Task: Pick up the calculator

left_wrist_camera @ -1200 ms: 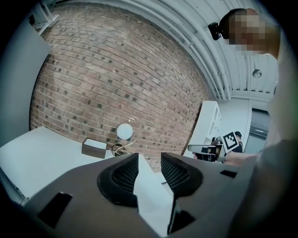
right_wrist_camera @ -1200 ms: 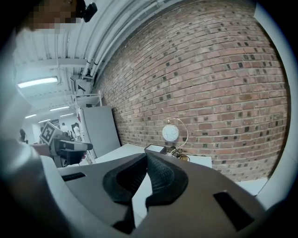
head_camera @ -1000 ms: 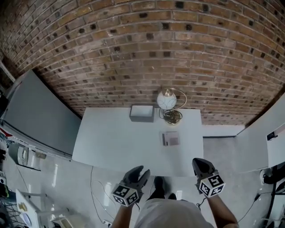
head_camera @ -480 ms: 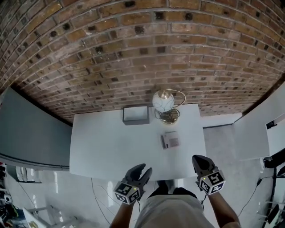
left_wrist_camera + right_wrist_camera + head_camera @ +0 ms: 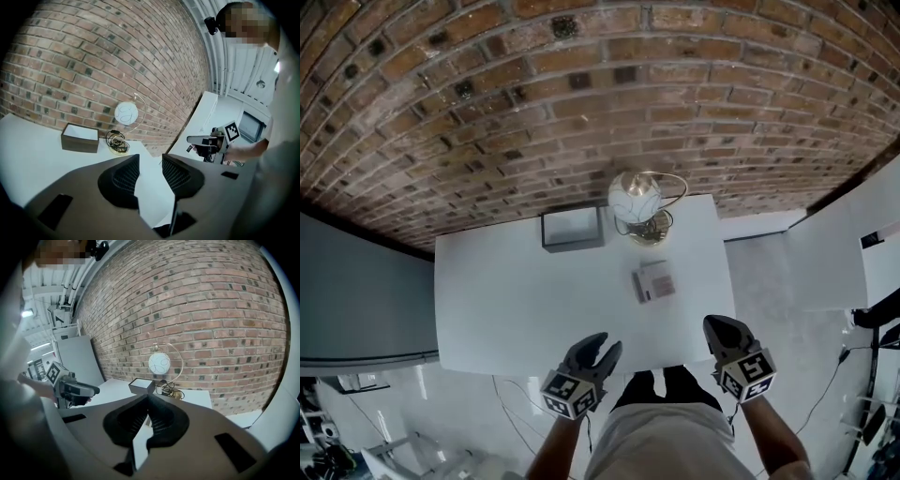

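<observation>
Left claw (image 5: 607, 342): jaws set apart, nothing between them, only bare table showing through the gap. Held over the near edge of the table (image 5: 516, 300), well apart from the task's thing.

Right claw (image 5: 719, 323): tips drawn together, nothing held. Also over the near edge, on the right side; the closer of the two to the task's thing, though not touching it.

Calculator (image 5: 654, 282): small, flat, pale grey with a darker strip along one side. Lying flat on the right half of the table, between the near edge and the lamp (image 5: 635, 197), apart from both. Keys and display too small to make out.

Handling, by judgement: probably light and stiff, a plastic shell. Low profile on a smooth top, so likely to skid if pushed from one side only. Best taken across its narrower width, jaws low at the two long edges and opened first; pressure kept off the face.

Also on the table: open grey box (image 5: 572, 228) at the far edge, just left of the lamp. Brick wall (image 5: 581, 112) behind.
</observation>
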`<state>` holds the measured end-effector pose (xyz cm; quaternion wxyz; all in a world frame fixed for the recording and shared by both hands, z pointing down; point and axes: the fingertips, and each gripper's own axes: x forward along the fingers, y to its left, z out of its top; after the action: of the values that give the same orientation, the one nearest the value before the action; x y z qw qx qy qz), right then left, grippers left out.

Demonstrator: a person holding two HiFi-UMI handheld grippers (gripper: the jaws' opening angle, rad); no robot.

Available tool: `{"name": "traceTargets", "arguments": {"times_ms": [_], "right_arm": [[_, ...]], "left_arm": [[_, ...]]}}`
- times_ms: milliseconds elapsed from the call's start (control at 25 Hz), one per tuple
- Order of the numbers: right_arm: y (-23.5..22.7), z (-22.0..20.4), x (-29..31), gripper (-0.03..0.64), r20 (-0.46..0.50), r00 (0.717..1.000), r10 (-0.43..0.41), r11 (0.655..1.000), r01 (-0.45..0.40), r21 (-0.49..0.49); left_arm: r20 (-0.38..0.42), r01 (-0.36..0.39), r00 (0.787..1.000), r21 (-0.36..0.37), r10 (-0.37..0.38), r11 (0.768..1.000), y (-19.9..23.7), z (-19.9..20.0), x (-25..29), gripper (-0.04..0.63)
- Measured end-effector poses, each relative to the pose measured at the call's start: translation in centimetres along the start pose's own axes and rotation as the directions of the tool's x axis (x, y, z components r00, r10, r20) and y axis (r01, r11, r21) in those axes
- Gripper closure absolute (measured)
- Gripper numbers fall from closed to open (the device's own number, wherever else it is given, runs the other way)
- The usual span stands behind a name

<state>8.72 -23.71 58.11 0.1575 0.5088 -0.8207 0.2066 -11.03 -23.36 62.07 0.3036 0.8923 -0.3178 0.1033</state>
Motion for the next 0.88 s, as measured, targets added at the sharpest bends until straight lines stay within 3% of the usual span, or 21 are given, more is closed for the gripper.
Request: {"name": "traceTargets", "arguments": {"times_ms": [480,880], "right_arm": [[-3.0,-2.2,5.0,0.604,-0.08,0.996,0.048,0.999,-0.047,0.017],[-5.1,-4.8,8.9,0.604,-0.153,0.985,0.076,0.996,-0.069,0.049]], "left_arm": [[-0.091,-0.026,0.996,-0.095,0.017,0.995,4.5,-3.7,8.5,0.413],[-0.209,-0.074,0.977,-0.135,0.045,0.988,10.2,-8.9,16.5,0.397]]}}
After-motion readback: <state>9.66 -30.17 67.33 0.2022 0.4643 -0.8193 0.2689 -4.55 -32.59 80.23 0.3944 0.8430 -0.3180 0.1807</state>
